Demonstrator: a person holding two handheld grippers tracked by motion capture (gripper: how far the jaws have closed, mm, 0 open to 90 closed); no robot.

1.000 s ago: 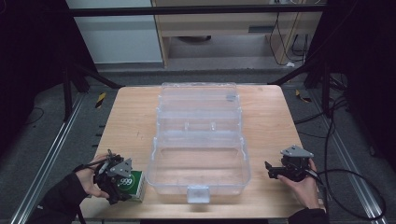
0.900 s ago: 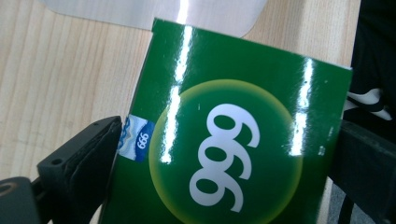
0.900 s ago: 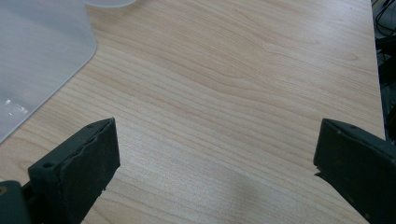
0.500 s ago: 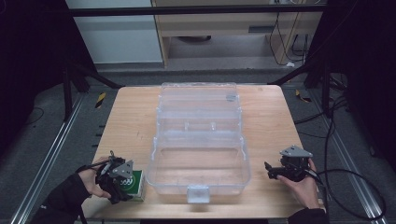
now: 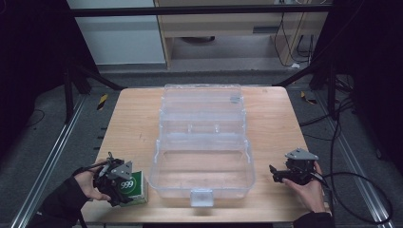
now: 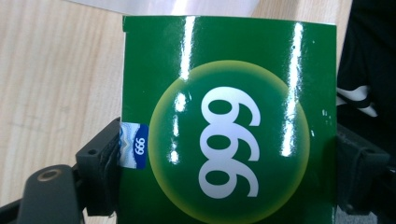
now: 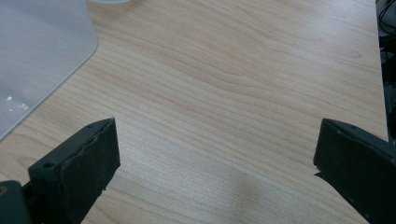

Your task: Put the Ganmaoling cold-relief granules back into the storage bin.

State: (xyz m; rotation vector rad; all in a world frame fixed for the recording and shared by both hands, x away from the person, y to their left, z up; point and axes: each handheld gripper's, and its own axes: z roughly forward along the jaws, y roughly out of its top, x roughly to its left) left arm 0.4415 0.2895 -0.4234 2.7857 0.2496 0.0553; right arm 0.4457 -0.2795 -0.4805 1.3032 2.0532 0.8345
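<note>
Little has shifted: left hand-held gripper (image 5: 115, 179) clamps the green box (image 6: 229, 121); right hand-held gripper (image 5: 285, 173) gapes empty.

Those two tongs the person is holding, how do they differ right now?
The left tongs are closed on a green box marked 999, a jaw pressed to each side; the right tongs are wide open with nothing but bare table between the jaws. The left sits left of the clear plastic case, the right on its other side. Both are black, hand-held and low over the table.

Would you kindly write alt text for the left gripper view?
A glossy green box printed with "999" in a yellow-rimmed circle sits clamped between the left gripper's two black jaws. Pale wooden table lies beside it.
</note>
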